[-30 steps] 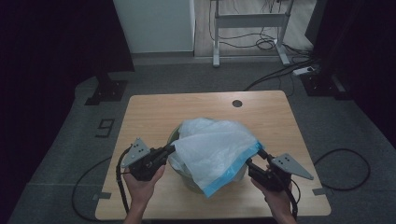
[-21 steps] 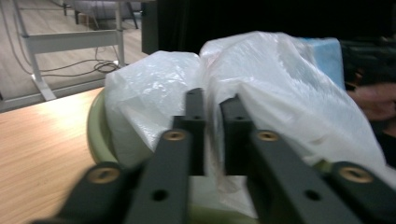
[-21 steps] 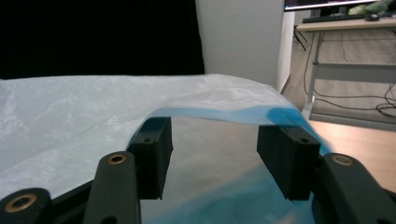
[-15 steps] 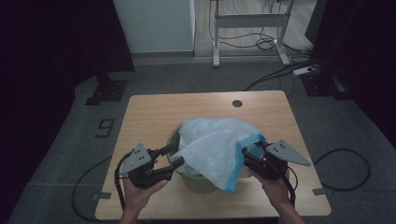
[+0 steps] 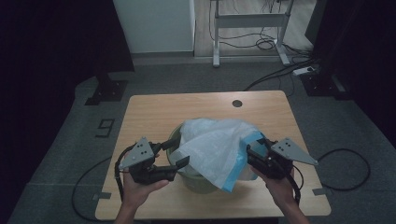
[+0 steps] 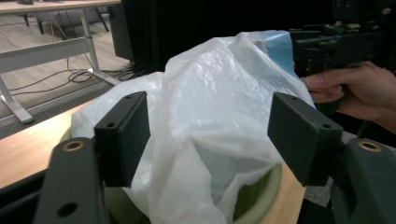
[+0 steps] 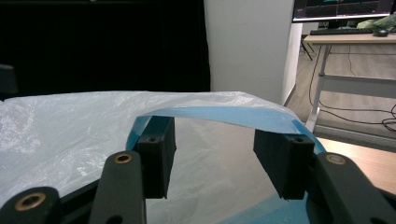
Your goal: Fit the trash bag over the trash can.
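The jaws of the left gripper (image 5: 172,154) have just been opening and now stand spread beside the bag (image 5: 219,147), clear of it, where a second ago they were pinching its edge. The right gripper (image 5: 252,155) has its jaws spread inside the bag's blue hem, stretching it. The thin, crinkled, translucent white plastic drapes over a round green bin (image 5: 198,179) on the wooden tabletop (image 5: 154,112).

A white, translucent plastic bag (image 5: 215,147) with a blue band along its edge drapes crumpled over a round green bin (image 5: 196,179) near the table's front edge — it covers most of the opening, with the left rim bare and the blue hem stretched out at the right.
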Motion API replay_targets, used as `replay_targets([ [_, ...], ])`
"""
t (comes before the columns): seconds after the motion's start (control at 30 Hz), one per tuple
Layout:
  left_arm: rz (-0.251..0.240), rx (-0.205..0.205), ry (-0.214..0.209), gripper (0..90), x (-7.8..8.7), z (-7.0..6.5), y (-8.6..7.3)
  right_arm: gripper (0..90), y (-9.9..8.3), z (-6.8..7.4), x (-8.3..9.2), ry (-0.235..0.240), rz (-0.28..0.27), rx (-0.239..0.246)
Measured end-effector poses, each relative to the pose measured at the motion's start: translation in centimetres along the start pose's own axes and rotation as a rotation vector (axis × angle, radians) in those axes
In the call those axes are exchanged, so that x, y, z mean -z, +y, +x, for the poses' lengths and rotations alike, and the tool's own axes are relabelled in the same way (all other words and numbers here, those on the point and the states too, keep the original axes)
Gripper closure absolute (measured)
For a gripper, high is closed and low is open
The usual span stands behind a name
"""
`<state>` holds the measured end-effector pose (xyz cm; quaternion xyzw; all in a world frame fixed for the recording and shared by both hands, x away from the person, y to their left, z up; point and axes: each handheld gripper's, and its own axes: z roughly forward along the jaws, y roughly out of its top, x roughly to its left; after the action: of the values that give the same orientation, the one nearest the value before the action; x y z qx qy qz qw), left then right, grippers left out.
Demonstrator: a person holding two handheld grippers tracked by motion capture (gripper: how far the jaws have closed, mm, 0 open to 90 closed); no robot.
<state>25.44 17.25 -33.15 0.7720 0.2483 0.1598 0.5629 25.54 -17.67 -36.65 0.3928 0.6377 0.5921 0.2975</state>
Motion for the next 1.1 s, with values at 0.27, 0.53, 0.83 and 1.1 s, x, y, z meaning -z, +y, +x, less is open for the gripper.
replay_targets([
  [0.27, 0.080, 0.022, -0.002, 39.0, -2.3, 2.0, 1.0, 48.4, 0.1, 0.2, -0.4, 0.007, 0.001, 0.005],
  [0.53, 0.138, 0.041, -0.030, 52.0, -4.3, 2.5, 0.6, 48.6, 0.2, 0.7, -0.9, 0.019, 0.004, 0.014],
  [0.83, 0.155, 0.009, -0.015, 89.0, -5.1, 1.9, 0.1, 49.0, 0.2, 1.0, -1.1, 0.023, -0.001, 0.017],
  [1.1, 0.054, 0.036, 0.060, 90.0, -4.1, 2.4, 0.0, 47.4, -0.2, 1.0, -0.7, 0.034, 0.006, 0.011],
])
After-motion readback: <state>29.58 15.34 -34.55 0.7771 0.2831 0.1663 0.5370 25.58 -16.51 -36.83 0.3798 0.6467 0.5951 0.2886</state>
